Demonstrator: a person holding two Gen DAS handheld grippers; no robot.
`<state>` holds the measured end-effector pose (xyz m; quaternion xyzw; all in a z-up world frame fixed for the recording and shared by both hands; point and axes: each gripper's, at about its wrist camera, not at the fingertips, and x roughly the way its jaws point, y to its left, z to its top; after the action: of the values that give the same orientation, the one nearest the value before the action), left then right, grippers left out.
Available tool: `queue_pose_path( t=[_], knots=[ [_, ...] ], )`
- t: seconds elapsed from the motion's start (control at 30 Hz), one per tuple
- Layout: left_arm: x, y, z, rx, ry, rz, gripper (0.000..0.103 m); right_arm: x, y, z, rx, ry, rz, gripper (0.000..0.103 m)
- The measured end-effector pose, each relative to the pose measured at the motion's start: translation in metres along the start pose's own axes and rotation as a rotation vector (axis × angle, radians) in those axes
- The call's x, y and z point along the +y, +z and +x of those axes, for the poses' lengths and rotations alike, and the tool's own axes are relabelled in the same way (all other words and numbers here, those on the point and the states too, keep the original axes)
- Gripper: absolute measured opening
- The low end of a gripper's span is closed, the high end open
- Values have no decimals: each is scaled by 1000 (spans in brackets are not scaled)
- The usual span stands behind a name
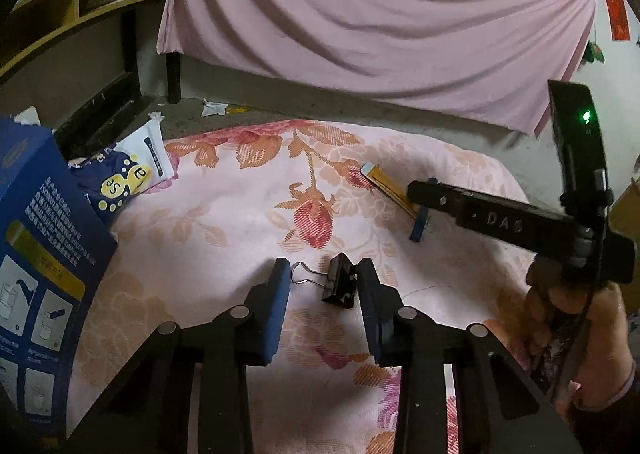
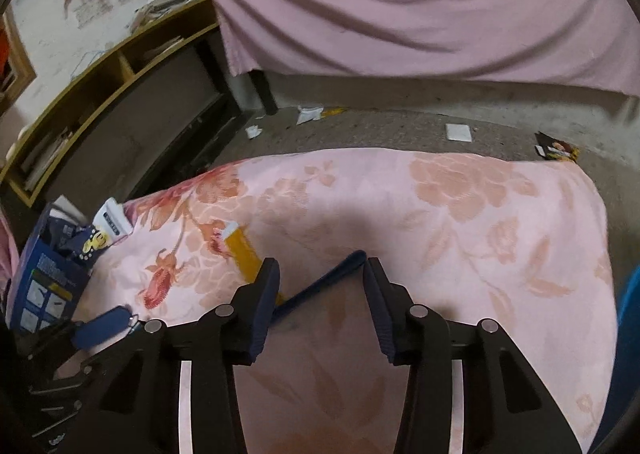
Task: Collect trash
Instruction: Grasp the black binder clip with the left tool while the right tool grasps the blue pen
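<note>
A black binder clip (image 1: 339, 285) lies on the pink floral cloth (image 1: 224, 222) between the fingers of my open left gripper (image 1: 323, 274). A yellow strip wrapper (image 1: 386, 184) lies further right, also in the right wrist view (image 2: 242, 252). A thin blue stick (image 2: 320, 286) lies between the fingers of my open right gripper (image 2: 319, 274), which shows from the side in the left wrist view (image 1: 424, 210). A blue carton (image 1: 36, 254) holding a crumpled snack bag (image 1: 120, 178) stands at the left.
Scraps of paper (image 2: 310, 114) and a dark wrapper (image 2: 558, 148) lie on the grey floor beyond the cloth. A pink sheet (image 1: 360, 14) hangs behind. A wooden shelf (image 2: 104, 94) stands at the left. The left gripper's finger (image 2: 102, 330) shows low left.
</note>
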<state>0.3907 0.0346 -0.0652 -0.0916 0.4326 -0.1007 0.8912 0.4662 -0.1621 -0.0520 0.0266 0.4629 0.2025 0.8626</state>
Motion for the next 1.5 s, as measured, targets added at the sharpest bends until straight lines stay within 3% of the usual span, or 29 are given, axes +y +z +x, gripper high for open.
queue_pose_path(
  t=[0.3, 0.5, 0.6, 0.77, 1.5],
  knots=[
    [5, -13, -29, -50, -22, -25, 29, 8, 1, 8, 27, 89, -34, 26],
    [3, -20, -50, -129, -36, -31, 29, 16, 0, 12, 42, 115, -70, 13],
    [4, -23, -60, -159, -53, -34, 29, 19, -1, 12, 49, 124, -87, 12],
    [-1, -22, -50, -93, -11, -24, 29, 23, -3, 13, 59, 147, -101, 10],
    [0, -37, -74, -154, 20, -64, 29, 34, -39, -19, 78, 203, -137, 7]
  ],
)
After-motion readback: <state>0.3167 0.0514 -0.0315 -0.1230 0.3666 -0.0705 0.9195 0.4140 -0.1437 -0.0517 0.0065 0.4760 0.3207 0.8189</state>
